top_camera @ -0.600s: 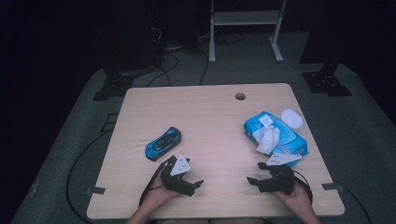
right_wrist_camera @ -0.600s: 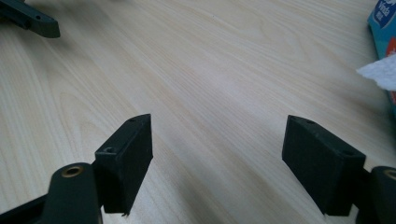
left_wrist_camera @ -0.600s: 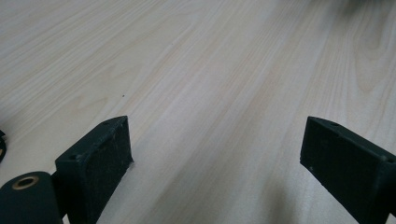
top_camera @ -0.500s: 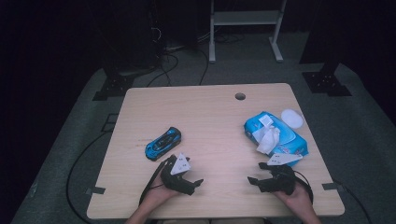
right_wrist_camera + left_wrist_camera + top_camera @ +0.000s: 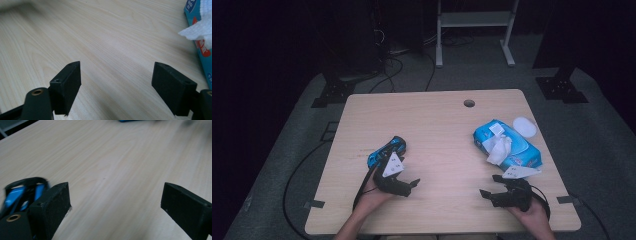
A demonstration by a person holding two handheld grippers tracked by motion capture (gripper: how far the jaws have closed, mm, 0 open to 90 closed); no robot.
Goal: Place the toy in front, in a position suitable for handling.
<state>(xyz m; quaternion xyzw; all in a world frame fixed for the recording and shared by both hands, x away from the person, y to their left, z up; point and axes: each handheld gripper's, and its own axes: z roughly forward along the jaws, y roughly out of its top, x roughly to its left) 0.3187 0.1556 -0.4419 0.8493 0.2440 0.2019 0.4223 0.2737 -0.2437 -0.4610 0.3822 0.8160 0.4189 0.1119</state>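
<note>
From the high view, the wooden counter (image 5: 442,130) carries a blue toy car (image 5: 387,151) toward its left side and a blue pack of wipes (image 5: 512,147) toward its right, with a white tissue (image 5: 499,150) sticking up out of the pack's top. A round white lid (image 5: 524,126) lies just beside the far end of the pack. The left tongs (image 5: 413,183) sit low over the near left part of the counter, held in the left hand (image 5: 374,192), just on the near side of the toy car; their jaws point toward the middle of the counter and stand apart with nothing between them. The right tongs (image 5: 486,194) rest in the right hand (image 5: 527,210) near the front right edge, close to the near end of the pack of wipes, jaws also spread and empty.

In the left gripper view, the two black jaws stand wide apart over bare wood. The toy car (image 5: 17,195) shows at the lower left, just behind the left jaw and outside the gap.

In the right gripper view, the jaws are likewise released, with plain wood grain between them. The pack of wipes (image 5: 203,50) and its tissue (image 5: 200,30) lie at the right edge, beyond the right jaw and apart from it.
</note>
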